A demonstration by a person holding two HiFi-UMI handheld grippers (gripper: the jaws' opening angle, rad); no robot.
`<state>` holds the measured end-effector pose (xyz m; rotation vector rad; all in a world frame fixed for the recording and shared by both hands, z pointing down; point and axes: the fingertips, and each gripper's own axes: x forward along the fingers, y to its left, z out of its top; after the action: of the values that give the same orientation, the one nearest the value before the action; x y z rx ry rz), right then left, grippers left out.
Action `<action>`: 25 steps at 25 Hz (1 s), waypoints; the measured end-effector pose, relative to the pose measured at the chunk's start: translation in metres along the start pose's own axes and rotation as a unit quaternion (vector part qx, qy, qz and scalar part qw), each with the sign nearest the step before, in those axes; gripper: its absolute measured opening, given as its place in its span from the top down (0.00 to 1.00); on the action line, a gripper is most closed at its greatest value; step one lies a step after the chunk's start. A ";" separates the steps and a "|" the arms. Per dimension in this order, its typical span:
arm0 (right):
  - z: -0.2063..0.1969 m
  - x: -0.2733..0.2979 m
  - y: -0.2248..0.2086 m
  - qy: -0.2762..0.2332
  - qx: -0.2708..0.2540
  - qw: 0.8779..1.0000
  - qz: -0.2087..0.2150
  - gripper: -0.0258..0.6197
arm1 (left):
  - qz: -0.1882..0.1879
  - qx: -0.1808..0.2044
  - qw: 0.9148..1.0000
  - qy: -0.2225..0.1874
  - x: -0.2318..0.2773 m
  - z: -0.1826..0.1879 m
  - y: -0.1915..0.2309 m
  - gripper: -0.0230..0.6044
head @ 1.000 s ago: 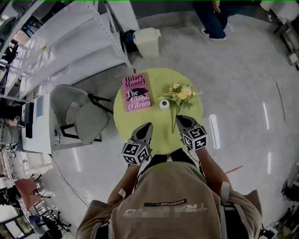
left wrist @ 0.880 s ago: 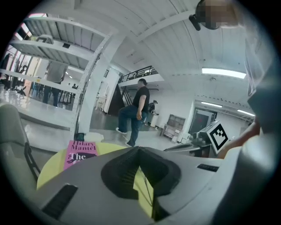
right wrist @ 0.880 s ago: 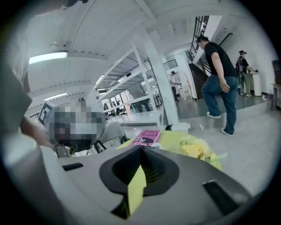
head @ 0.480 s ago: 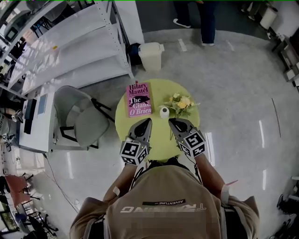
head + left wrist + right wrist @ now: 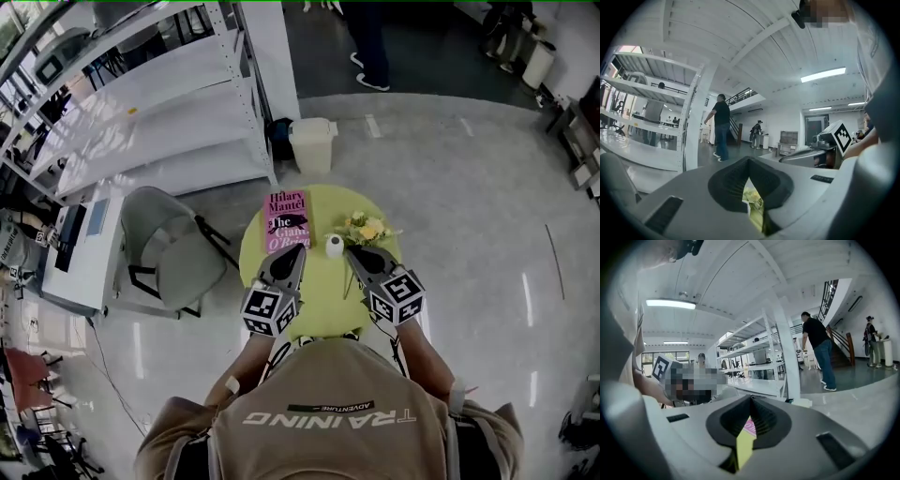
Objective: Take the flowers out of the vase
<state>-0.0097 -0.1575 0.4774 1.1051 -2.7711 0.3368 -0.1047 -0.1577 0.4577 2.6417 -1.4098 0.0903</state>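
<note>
A bunch of yellow and white flowers (image 5: 364,228) lies on the round yellow-green table (image 5: 319,286), just right of a small white vase (image 5: 334,246). The vase stands upright with nothing in it. My left gripper (image 5: 292,253) and right gripper (image 5: 354,253) hover side by side above the table's near half, both shut and holding nothing. The right gripper hides most of the flower stem. In the left gripper view a bit of the flowers (image 5: 752,199) shows through the slit under the closed jaws. The right gripper view shows table (image 5: 743,448) there.
A pink book (image 5: 286,219) lies on the table's far left. A grey chair (image 5: 173,248) stands left of the table, a white bin (image 5: 312,143) behind it, and white shelving (image 5: 159,103) beyond. A person (image 5: 366,37) stands at the far end of the floor.
Both grippers have risen above the table and stayed shut. The table looks smaller and lies lower in the head view. The flowers and vase have not moved.
</note>
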 end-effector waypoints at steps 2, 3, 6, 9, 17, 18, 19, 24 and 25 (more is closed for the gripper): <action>0.008 0.002 0.001 -0.006 -0.008 1.000 -0.005 0.96 | -0.003 0.005 1.000 -0.004 0.001 0.007 0.001 0.96; 0.012 0.003 0.000 -0.009 -0.016 1.000 -0.009 0.96 | -0.004 0.008 1.000 -0.006 0.001 0.011 0.001 0.96; 0.028 0.001 -0.003 -0.018 -0.042 0.999 -0.021 0.96 | 0.000 0.023 1.000 -0.017 0.002 0.025 0.004 0.96; 0.035 -0.001 -0.005 -0.018 -0.069 0.997 -0.030 0.96 | 0.009 0.033 0.999 -0.021 0.003 0.032 0.007 0.96; 0.037 -0.008 -0.022 -0.044 -0.041 0.996 -0.058 0.96 | 0.018 0.050 0.999 -0.012 0.003 0.025 0.011 0.96; 0.036 -0.006 -0.024 -0.044 -0.042 0.996 -0.058 0.96 | 0.020 0.048 0.999 -0.011 0.004 0.024 0.013 0.96; 0.036 -0.004 -0.026 -0.043 -0.043 0.996 -0.057 0.96 | 0.021 0.046 0.999 -0.012 0.005 0.022 0.016 0.96; 0.035 0.002 -0.028 -0.042 -0.045 0.997 -0.054 0.96 | 0.026 0.039 0.999 -0.012 0.011 0.021 0.022 0.96; 0.034 0.003 -0.027 -0.042 -0.045 0.997 -0.053 0.96 | 0.027 0.038 0.999 -0.012 0.012 0.020 0.023 0.96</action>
<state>0.0055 -0.1876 0.4492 1.2657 -2.7543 0.1551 -0.1170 -0.1834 0.4414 2.6750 -1.5138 0.1216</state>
